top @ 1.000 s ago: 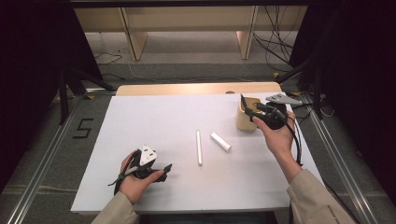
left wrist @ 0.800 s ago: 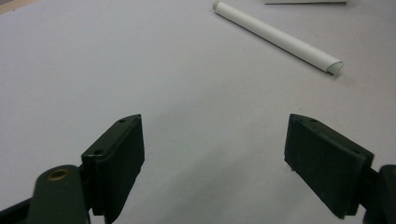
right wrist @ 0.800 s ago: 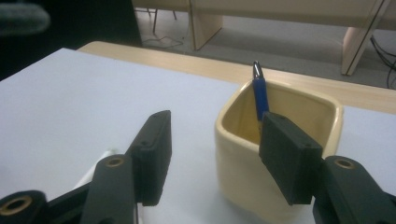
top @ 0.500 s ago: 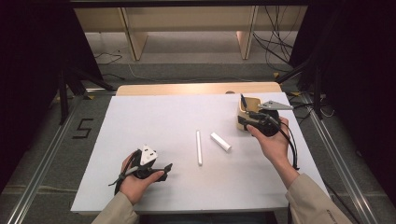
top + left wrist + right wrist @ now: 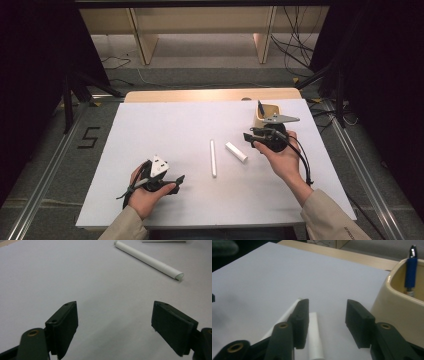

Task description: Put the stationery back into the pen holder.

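A long white tube (image 5: 213, 157) lies mid-table on the white sheet (image 5: 165, 125), with a short white tube (image 5: 236, 151) just to its right. My right gripper (image 5: 248, 137) hovers right of the short tube and points left at it. Its jaws are open and have just been closing, with nothing between them. In the right gripper view the short tube (image 5: 314, 337) lies low beside the left jaw of my right gripper (image 5: 327, 305), and the long tube (image 5: 284, 315) lies beyond. My left gripper (image 5: 177, 180) rests at the front left, open and empty (image 5: 115, 306), facing the long tube (image 5: 148, 259).
A beige cup (image 5: 267, 114) holding a blue pen (image 5: 260, 107) stands just behind the right hand, seen close at the right in the right gripper view (image 5: 397, 305). A bare wooden table strip (image 5: 210, 95) runs along the far edge of the sheet.
The right hand has moved left and down, away from the cup and toward the short white tube. Its jaws look narrower. The left hand has stayed put.
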